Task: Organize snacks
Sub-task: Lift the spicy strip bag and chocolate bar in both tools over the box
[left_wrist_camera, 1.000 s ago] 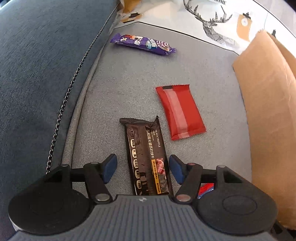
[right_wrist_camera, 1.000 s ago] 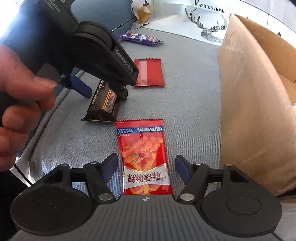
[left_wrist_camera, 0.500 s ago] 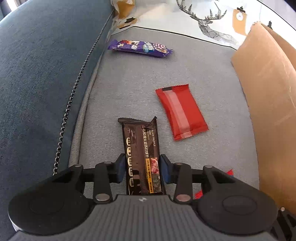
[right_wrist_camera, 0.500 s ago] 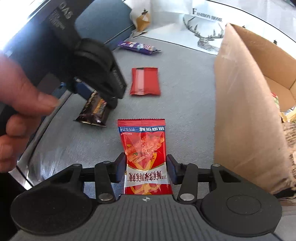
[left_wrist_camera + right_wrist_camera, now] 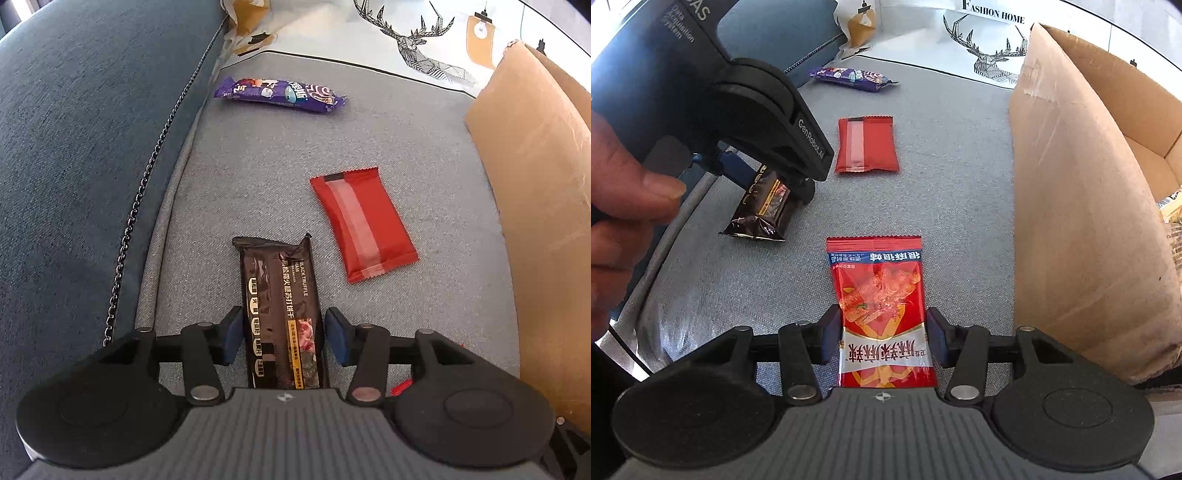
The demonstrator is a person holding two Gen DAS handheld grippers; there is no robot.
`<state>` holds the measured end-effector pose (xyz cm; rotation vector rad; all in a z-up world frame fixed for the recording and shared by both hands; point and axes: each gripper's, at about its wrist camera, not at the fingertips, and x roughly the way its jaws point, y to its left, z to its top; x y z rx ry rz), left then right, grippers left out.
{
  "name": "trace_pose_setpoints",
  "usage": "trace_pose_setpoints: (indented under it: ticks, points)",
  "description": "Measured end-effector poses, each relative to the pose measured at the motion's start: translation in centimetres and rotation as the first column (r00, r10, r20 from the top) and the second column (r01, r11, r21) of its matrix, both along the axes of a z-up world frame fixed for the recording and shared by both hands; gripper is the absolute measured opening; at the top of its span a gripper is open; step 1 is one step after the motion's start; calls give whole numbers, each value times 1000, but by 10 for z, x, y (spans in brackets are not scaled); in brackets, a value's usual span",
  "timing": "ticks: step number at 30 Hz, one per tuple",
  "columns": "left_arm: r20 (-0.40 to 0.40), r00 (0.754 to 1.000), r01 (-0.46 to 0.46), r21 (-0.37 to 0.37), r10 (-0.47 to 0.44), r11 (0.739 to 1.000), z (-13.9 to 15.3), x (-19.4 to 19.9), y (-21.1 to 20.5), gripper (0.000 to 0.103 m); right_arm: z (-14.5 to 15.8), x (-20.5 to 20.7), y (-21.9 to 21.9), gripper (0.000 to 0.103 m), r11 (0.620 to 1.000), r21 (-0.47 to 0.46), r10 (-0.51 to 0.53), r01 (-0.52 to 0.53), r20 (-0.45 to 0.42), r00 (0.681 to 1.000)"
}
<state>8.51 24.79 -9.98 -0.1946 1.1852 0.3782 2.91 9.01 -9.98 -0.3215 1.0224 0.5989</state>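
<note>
On the grey sofa cushion (image 5: 258, 192), the left tool (image 5: 282, 334) straddles the near end of a black truffle biscuit bar (image 5: 279, 295); its jaws are opening, the right pad standing just off the wrapper. The right tool (image 5: 882, 334) brackets a red spicy-snack packet (image 5: 881, 295), jaws opening too, pads just beside its edges. A plain red packet (image 5: 364, 225) and a purple bar (image 5: 279, 94) lie farther off. A cardboard box (image 5: 1082, 192) stands at right.
</note>
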Motion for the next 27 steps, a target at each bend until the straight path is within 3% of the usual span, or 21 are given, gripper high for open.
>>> trace_pose_setpoints:
  ticks: [6, 13, 27]
  points:
    - [3, 999, 36, 12, -36, 999, 1, 2, -3, 43, 0, -1, 2, 50, 1000, -6, 7, -7, 9, 1000]
    - [15, 999, 30, 16, -30, 999, 4, 1, -3, 43, 4, -6, 1, 48, 1000, -1, 13, -13, 27, 1000]
    - [183, 982, -51, 27, 46, 998, 41, -16, 4, 43, 55, -25, -17, 47, 991, 134, -16, -12, 205, 979]
